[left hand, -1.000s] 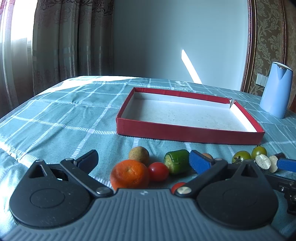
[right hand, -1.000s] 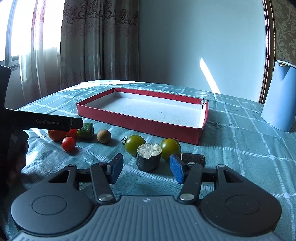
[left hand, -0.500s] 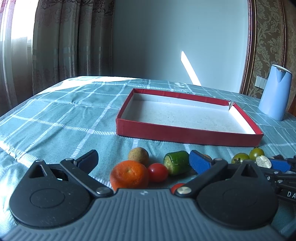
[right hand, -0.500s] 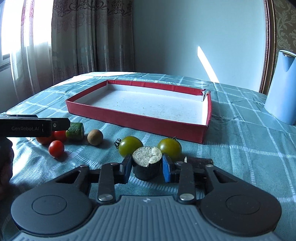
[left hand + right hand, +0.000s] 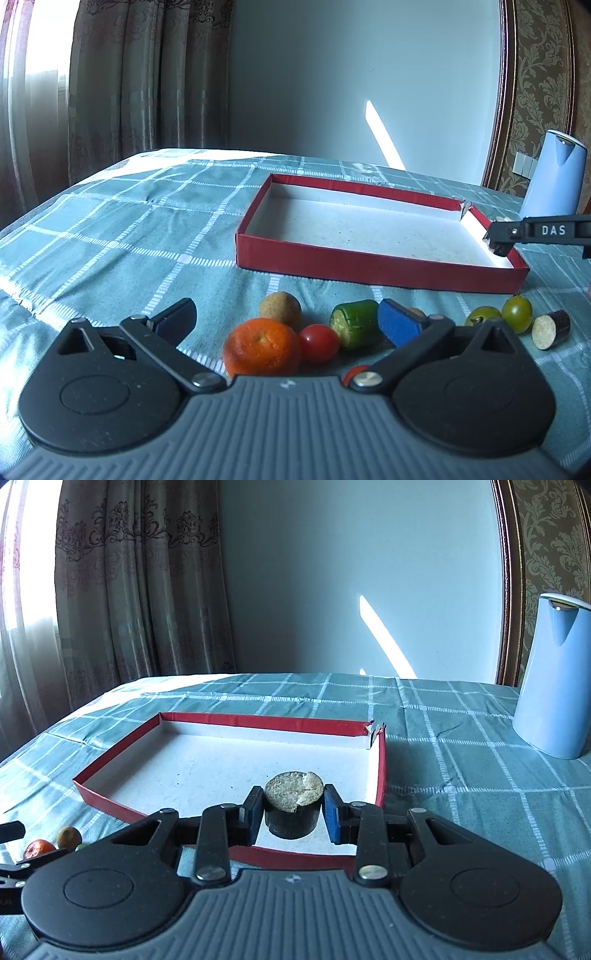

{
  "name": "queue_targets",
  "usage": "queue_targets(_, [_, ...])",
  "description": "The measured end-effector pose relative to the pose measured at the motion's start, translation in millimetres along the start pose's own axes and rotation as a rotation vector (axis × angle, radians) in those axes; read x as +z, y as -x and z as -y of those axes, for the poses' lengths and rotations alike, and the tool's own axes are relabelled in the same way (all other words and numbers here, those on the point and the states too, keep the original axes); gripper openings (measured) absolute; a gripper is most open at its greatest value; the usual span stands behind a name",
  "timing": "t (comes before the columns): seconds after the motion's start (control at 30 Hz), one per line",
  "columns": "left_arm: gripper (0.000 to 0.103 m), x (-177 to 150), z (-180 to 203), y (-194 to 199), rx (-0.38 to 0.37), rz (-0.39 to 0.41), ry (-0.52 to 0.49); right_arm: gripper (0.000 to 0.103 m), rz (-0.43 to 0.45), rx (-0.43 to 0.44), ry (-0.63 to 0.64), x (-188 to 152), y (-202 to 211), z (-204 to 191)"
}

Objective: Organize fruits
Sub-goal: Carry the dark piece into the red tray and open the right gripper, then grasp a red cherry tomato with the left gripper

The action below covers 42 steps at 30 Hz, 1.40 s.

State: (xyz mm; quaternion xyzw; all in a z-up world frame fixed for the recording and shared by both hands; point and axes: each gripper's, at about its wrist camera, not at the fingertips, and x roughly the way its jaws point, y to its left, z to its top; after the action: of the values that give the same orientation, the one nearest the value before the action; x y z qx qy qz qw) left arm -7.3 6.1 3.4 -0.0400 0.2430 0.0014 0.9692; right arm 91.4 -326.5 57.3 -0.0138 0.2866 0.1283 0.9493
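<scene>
The right tool point(image 5: 291, 814) is gripping a dark cut cylinder point(image 5: 292, 805) with a pale, crumbly top and is holding it above the near right corner of the red tray point(image 5: 116, 766), inside the tray's front wall. The left tool point(image 5: 286, 321) is hanging wide apart and holding nothing, low over the checked bench point(image 5: 110, 236), with an orange point(image 5: 262, 350) and a red cherry tomato point(image 5: 319, 343) lying between its fingers.

To finish this step well, the piece probably needs lowering until its flat base is meeting the white tray floor before the grip is eased, since a drop from height could tip it onto its round side and let it roll. Keeping it upright and just clear of the red wall beside it should leave room for the rest. The chipped top looks fragile, so a light squeeze seems wise.

Waiting ahead of the left tool, outside the tray: one orange, one red cherry tomato with a second red one partly hidden at the tool's body point(image 5: 356, 371), one brown round fruit point(image 5: 280, 308), one green cut piece point(image 5: 354, 325), two green tomatoes point(image 5: 517, 319), and one more dark cut cylinder point(image 5: 550, 328). One blue jug point(image 5: 552, 679) is standing well off to the right. The tray itself is lying bare.
</scene>
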Motion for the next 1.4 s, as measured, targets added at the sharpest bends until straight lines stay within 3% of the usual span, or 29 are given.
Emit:
queue_targets(0.27, [0.103,0.0,-1.8,-2.3,-0.006,-0.018,0.006,0.035,-0.052,-0.063,-0.025,-14.2,-32.8,9.0])
queue_targets(0.4, [0.103,-0.4,-2.6,2.1,-0.007,0.007,0.013,0.07,-0.004,-0.08,0.011,-14.6,-24.3,2.7])
queue_targets(0.53, [0.103,-3.1,-2.5,22.2,-0.021,0.09,0.007,0.07,0.111,-0.111,0.041,-9.5,-4.6,3.8])
queue_targets(0.63, [0.103,-13.7,5.5,52.0,-0.044,0.193,-0.069,0.07,0.17,-0.131,0.007,-4.1,5.4,12.5])
queue_targets(0.77, [0.103,-29.0,25.0,74.7,-0.091,0.239,-0.189,0.07,0.183,-0.12,-0.056,-0.3,9.4,24.1])
queue_targets(0.83, [0.102,-31.2,34.6,76.3,-0.116,0.22,-0.232,0.07,0.186,-0.117,-0.071,0.1,9.4,27.3])
queue_targets(0.97, [0.071,-28.7,47.4,64.5,-0.157,0.108,-0.243,0.07,0.19,-0.117,-0.072,-0.9,9.2,28.1])
queue_targets(1.1, [0.053,-29.7,49.7,52.5,-0.156,0.043,-0.218,0.07,0.196,-0.115,-0.063,-2.9,11.3,25.8])
queue_targets(1.13, [0.038,-29.5,50.1,49.2,-0.158,0.023,-0.214,0.07,0.199,-0.113,-0.063,-3.3,12.1,25.7])
queue_targets(1.17, [0.03,-28.9,49.8,44.5,-0.161,-0.004,-0.208,0.07,0.199,-0.112,-0.063,-3.1,12.0,25.8])
queue_targets(1.4, [0.031,-26.2,44.4,38.1,-0.109,-0.014,-0.172,0.07,0.203,-0.094,-0.073,-3.0,13.4,27.0])
